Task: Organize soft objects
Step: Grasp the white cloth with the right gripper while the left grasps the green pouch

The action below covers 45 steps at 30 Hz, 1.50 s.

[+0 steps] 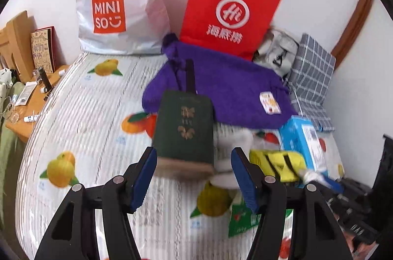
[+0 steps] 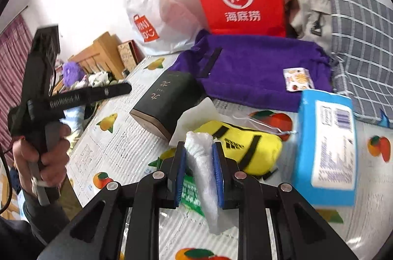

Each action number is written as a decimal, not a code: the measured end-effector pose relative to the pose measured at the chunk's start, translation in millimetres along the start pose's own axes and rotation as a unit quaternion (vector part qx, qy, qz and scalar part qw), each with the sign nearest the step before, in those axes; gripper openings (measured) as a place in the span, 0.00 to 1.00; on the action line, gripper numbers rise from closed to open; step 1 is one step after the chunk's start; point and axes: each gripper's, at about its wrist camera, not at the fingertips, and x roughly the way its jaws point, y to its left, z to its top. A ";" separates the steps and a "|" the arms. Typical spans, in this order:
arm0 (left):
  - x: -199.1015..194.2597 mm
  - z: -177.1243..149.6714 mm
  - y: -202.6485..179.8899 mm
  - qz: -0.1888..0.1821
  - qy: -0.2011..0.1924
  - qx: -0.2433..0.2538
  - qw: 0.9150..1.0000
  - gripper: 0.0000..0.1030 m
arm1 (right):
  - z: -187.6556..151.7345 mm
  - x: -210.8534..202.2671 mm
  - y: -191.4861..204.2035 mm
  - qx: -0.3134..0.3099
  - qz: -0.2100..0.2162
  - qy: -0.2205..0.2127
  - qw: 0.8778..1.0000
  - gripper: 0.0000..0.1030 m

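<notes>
White cloth pinched between right gripper fingers, ready for lifting off bed; left gripper fingers released, empty, facing green box.

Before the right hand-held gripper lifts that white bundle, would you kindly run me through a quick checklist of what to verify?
1. Right hand-held gripper pads on the white soft bundle: ok, it sits pinched between them.
2. Firmness of the hold: cannot tell; the bundle is soft and the view is blurred.
3. Bundle free of the yellow pouch: cannot tell, they lie very close.
4. Left hand-held gripper empty: ok, open, nothing between its pads.
5. Dark green box clear of the left hand-held gripper: ok, just beyond its fingertips.
6. Blue tissue pack out of the way: ok, lying to the right.
</notes>
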 end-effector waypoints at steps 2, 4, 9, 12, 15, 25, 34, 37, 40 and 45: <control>1.2 -9.3 -2.6 -0.001 0.007 -0.001 1.000 0.59 | -7.3 -10.2 -1.6 0.006 -0.013 -0.008 1.000 0.21; 3.6 -20.3 -6.6 -0.005 0.018 -0.002 1.000 0.59 | -15.0 -20.7 -3.3 0.007 -0.028 -0.017 0.999 0.21; 5.0 -48.8 -31.1 -0.013 0.034 0.027 0.999 0.59 | -38.5 -45.8 -14.8 0.024 -0.045 -0.036 0.998 0.21; 6.5 -59.4 -49.8 -0.019 0.041 0.047 0.998 0.60 | -55.3 -53.4 -23.8 0.034 -0.068 -0.037 0.996 0.21; 5.0 -67.5 -69.1 -0.030 0.042 0.077 0.996 0.66 | -69.5 -58.0 -32.9 0.047 -0.071 -0.034 0.996 0.21; 23.2 -103.6 -120.6 0.075 0.037 0.257 0.963 0.76 | -110.6 -72.1 -66.6 0.085 -0.083 -0.033 0.992 0.21; 36.7 -114.1 -155.8 0.087 0.021 0.386 0.918 0.76 | -126.4 -70.2 -92.3 0.115 -0.098 -0.026 0.988 0.21; 47.1 -116.9 -157.6 0.088 0.022 0.396 0.914 0.76 | -130.0 -65.3 -96.0 0.120 -0.104 -0.020 0.987 0.21; 46.0 -118.6 -156.2 0.066 0.022 0.390 0.918 0.59 | -132.2 -60.2 -96.4 0.119 -0.108 -0.012 0.987 0.21; 36.7 -113.4 -142.9 0.016 0.039 0.343 0.938 0.33 | -132.3 -53.2 -94.0 0.118 -0.109 -0.006 0.987 0.21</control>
